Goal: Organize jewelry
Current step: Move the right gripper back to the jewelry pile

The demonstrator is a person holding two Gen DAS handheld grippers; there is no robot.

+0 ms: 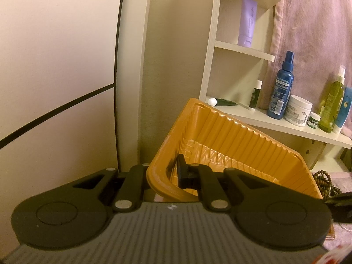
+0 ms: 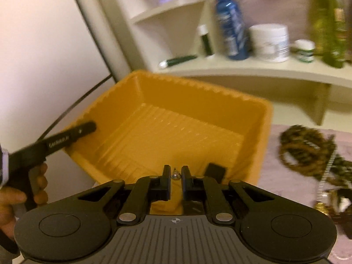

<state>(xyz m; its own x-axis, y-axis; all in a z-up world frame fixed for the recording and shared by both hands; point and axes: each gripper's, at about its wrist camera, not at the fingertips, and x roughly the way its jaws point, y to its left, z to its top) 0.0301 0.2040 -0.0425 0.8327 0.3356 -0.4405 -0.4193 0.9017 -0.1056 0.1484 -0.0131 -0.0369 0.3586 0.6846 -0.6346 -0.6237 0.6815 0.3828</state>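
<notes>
the left gripper [image 1: 164,173] is clamped on the near-left wall of the orange tray [image 1: 222,132], one finger [image 1: 182,171] inside and the other outside, and the tray sits tilted, its far end raised. in the right wrist view the same gripper [image 2: 88,129] reaches in from the left, the person's hand [image 2: 33,189] on its grip.

the right gripper [image 2: 176,176] hangs over the tray's [image 2: 154,101] near rim, its jaws narrow with a small gap. a small silvery bead earring [image 2: 176,175] lies in that gap — whether the pads actually pinch it cannot be told.

to the right of that claw, on the pinkish cloth [image 2: 286,189], lies a heap of brown bead strands [image 2: 303,149], blurred, just beside the tray's right wall. beyond the tray, ahead of both claws, a white shelf [image 2: 253,70] carries a blue spray bottle [image 2: 231,22], a white jar [image 2: 271,41] and a green bottle [image 2: 327,26].
</notes>
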